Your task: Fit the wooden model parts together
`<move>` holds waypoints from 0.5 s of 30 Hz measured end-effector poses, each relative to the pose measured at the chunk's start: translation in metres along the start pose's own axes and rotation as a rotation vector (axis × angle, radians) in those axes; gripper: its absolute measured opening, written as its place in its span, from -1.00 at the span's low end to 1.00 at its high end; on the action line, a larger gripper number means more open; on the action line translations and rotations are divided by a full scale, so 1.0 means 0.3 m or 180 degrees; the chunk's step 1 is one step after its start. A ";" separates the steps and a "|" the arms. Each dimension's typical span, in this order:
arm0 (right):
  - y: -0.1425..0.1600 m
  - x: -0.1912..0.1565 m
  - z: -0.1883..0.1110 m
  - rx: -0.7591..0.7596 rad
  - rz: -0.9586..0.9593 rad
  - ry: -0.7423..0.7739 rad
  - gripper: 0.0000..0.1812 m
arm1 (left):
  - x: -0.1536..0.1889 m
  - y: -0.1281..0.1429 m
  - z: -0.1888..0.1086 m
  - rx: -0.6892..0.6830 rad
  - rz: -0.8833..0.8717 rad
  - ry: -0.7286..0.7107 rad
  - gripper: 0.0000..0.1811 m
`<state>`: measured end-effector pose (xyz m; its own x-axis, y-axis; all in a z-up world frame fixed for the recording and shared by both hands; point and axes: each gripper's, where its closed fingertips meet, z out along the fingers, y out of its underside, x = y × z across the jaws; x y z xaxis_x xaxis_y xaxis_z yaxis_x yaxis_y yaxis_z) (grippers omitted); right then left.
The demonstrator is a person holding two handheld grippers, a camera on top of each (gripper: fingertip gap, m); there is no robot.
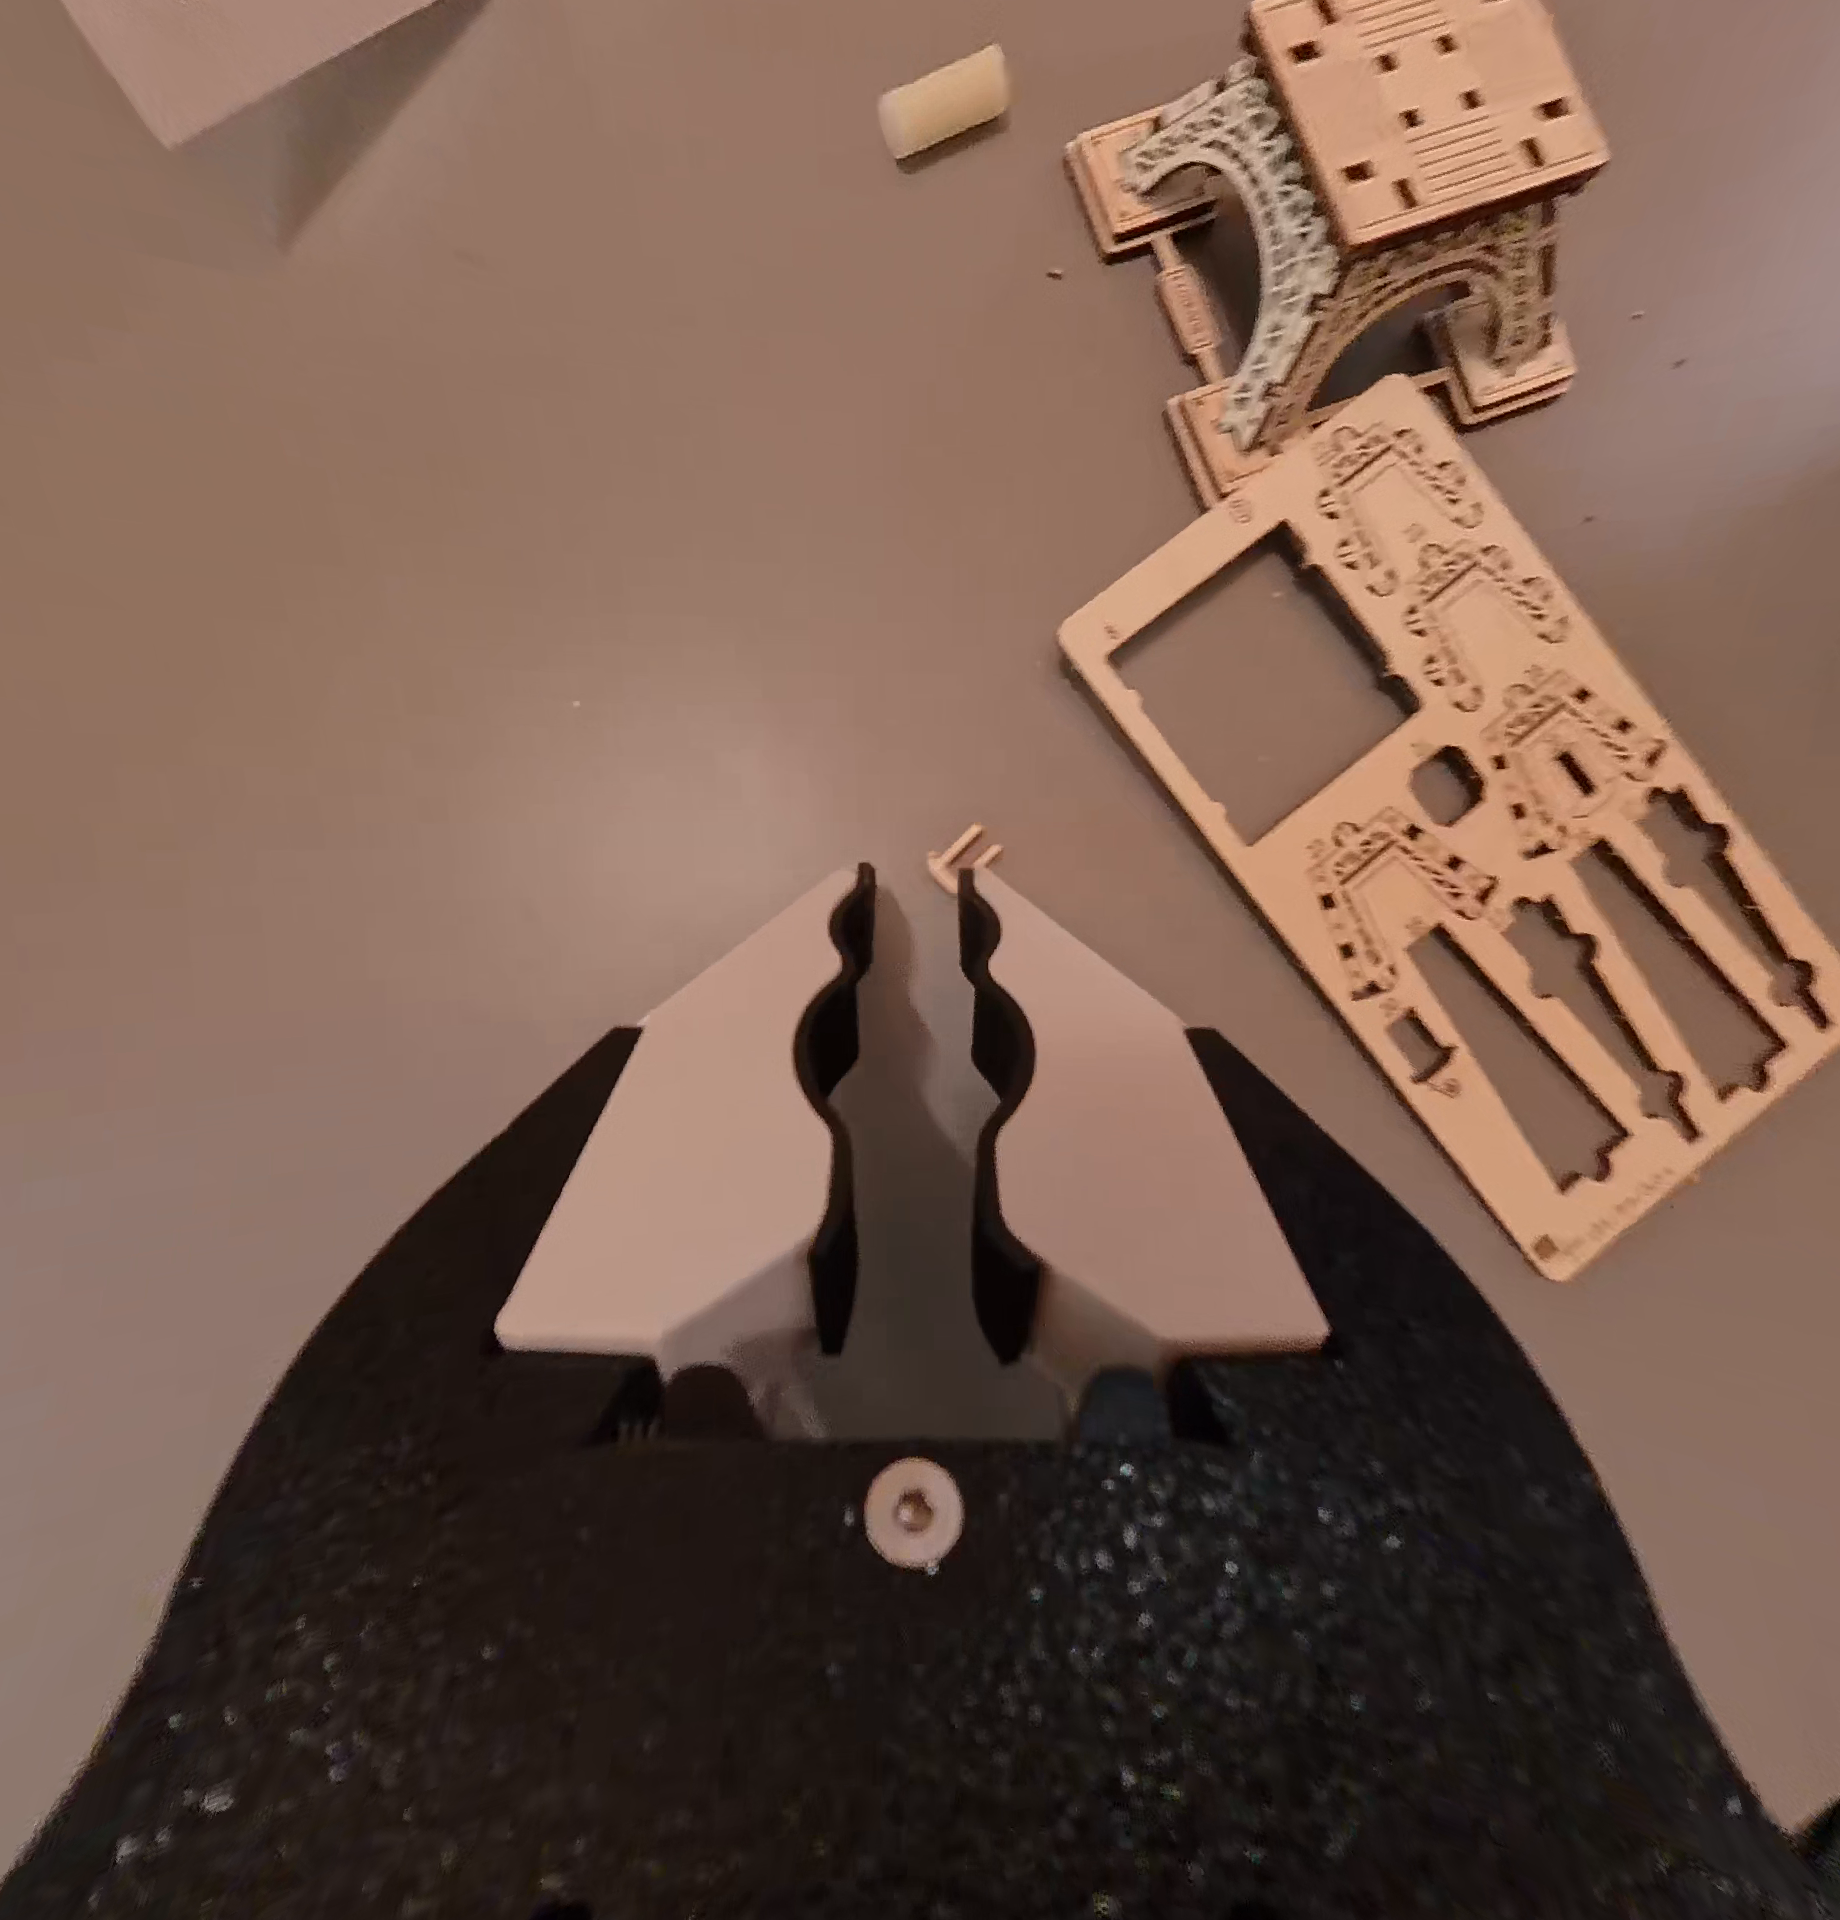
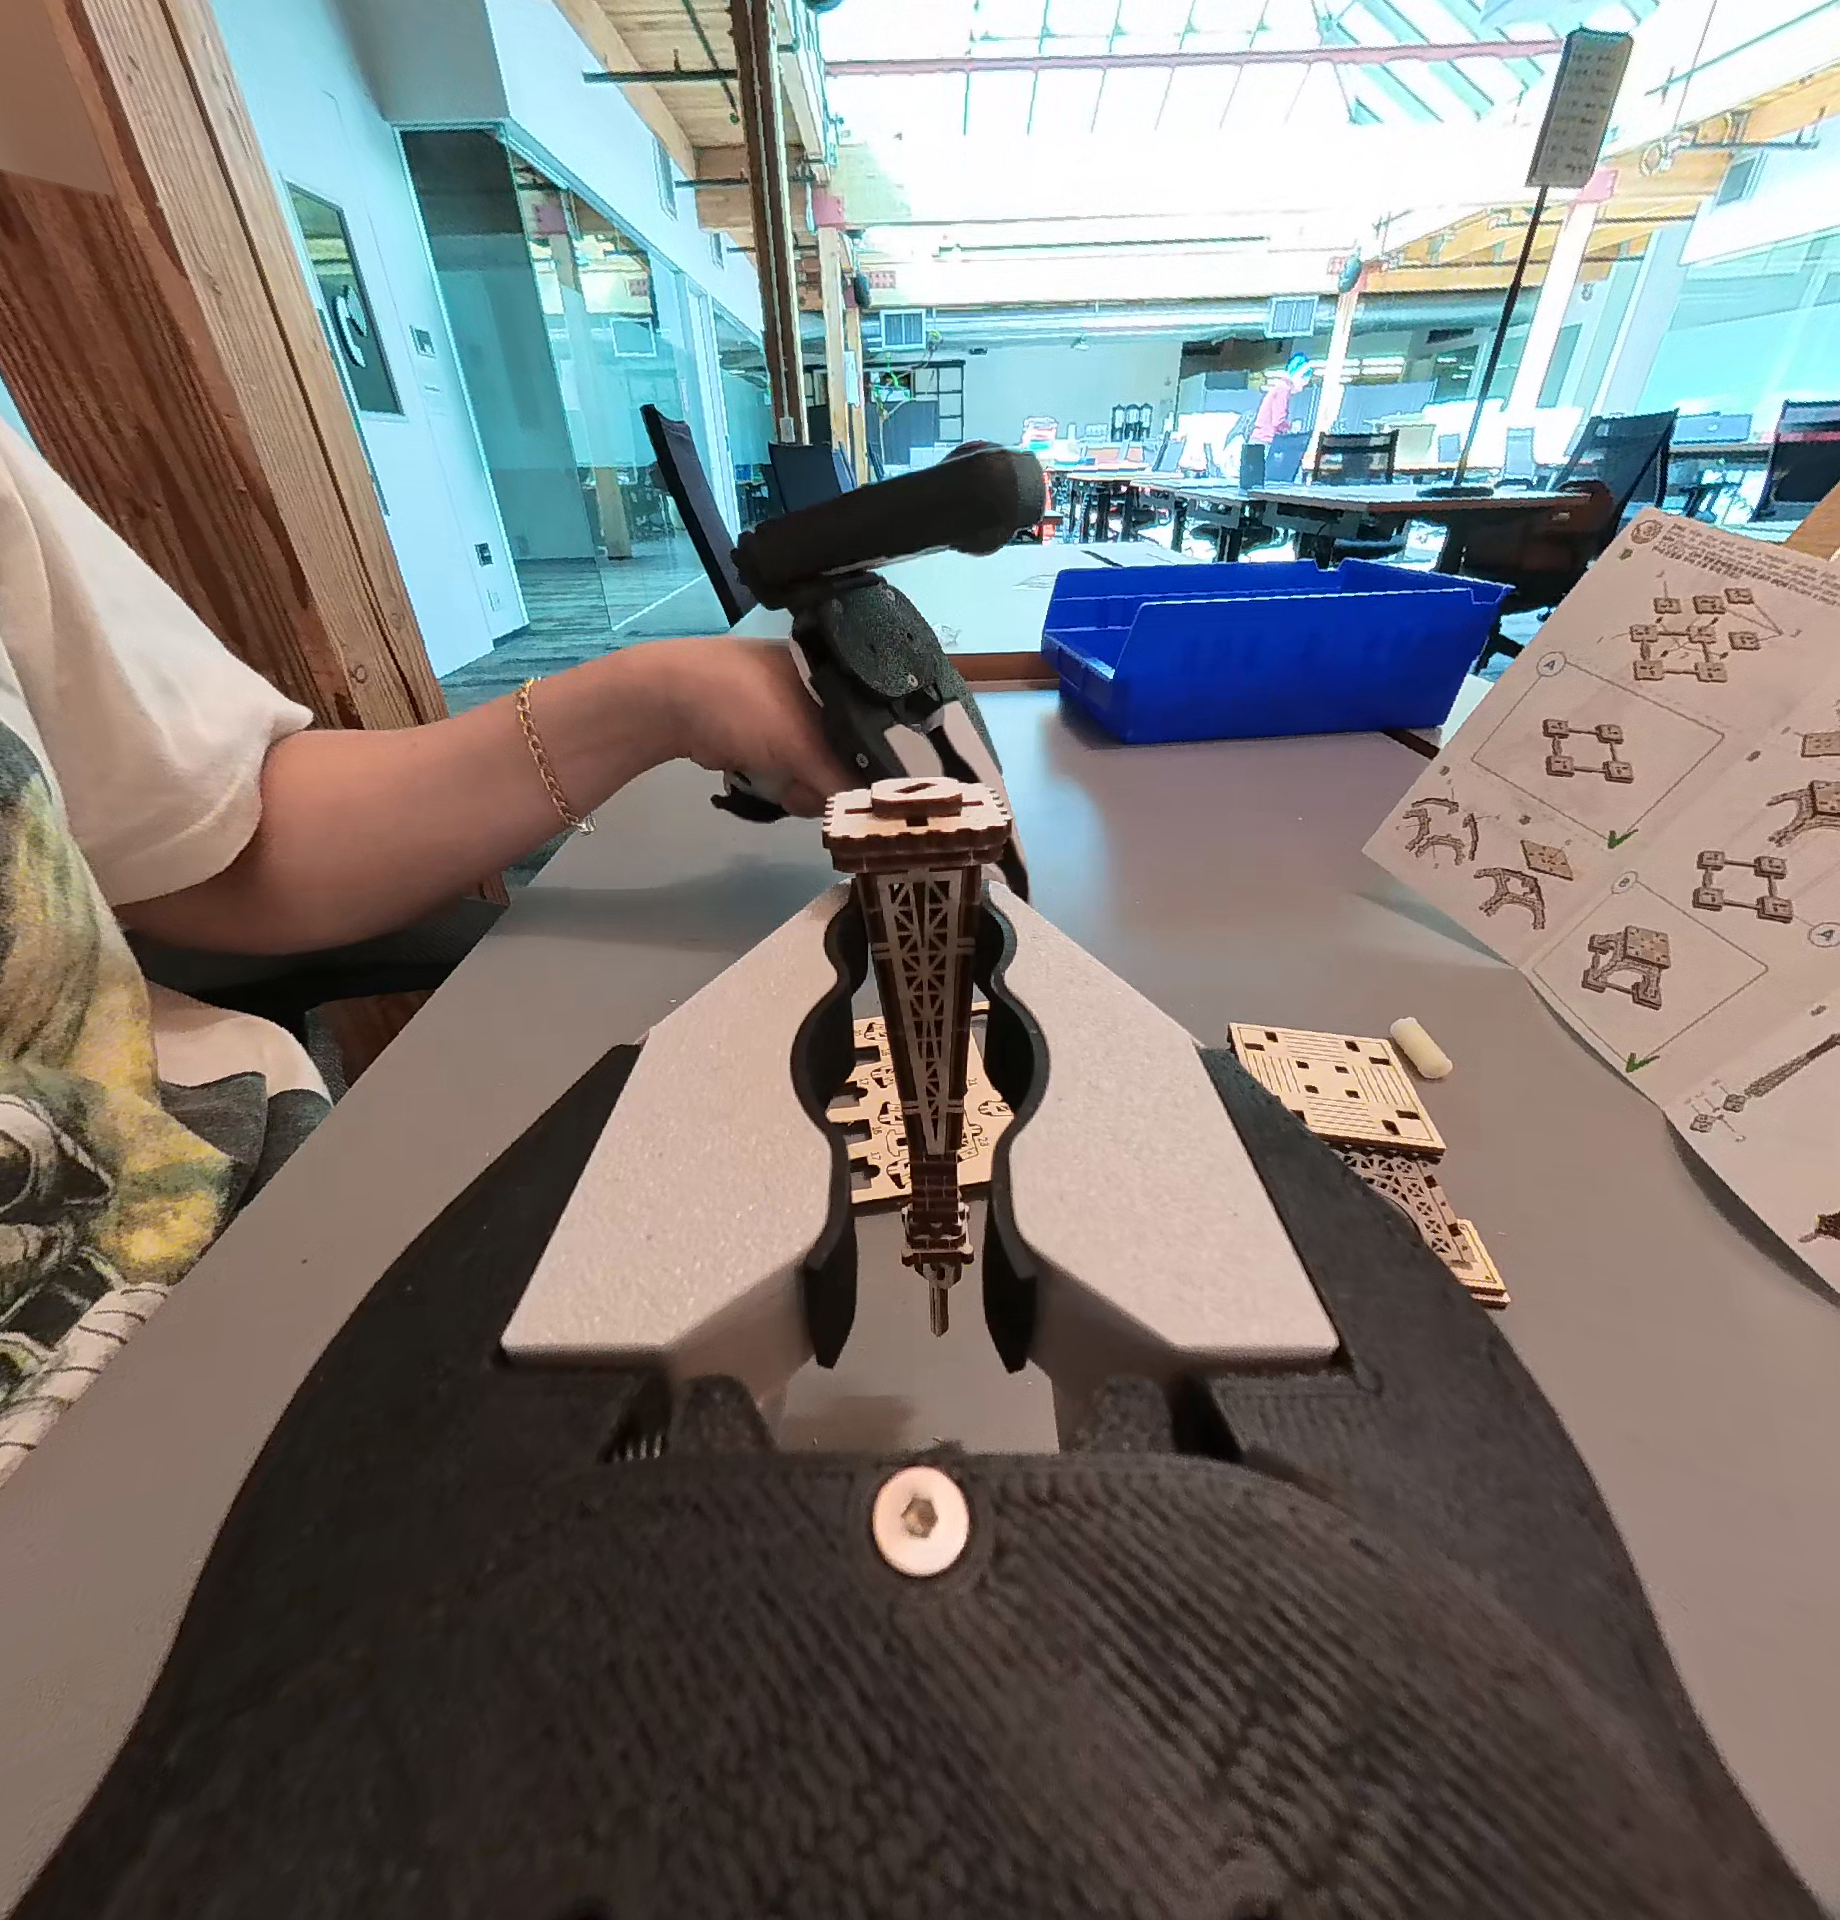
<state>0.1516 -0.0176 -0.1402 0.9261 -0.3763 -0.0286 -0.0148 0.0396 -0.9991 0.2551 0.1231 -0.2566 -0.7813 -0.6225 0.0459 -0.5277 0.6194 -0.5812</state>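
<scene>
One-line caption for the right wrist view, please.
Right tool clamps the tapered wooden tower section above the grey table, arched base alongside.

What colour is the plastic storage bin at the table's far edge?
Bright blue; the rectangular plastic storage bin shows best in the right wrist view.

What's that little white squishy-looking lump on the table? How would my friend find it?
Start at the grey table and find the arched wooden tower base with the flat slotted top. Just left of it in the left wrist view, apart from it, lies the small cream block. It is the only plain, smooth, rounded piece; everything wooden nearby is laser-cut and patterned.
</scene>
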 end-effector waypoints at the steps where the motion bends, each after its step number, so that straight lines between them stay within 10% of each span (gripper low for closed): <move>1: 0.001 0.001 0.000 -0.0003 0.0004 0.0001 -0.81 | 0.015 0.001 0.003 -0.0025 0.0016 0.0071 -0.83; 15: 0.005 -0.002 0.002 -0.0014 0.0015 -0.0017 -0.81 | -0.034 -0.024 0.001 0.0033 0.0359 -0.0089 -0.86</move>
<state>0.1512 -0.0168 -0.1417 0.9280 -0.3711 -0.0333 -0.0209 0.0375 -0.9991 0.2670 0.1249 -0.2532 -0.8258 -0.5623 -0.0429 -0.4333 0.6815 -0.5898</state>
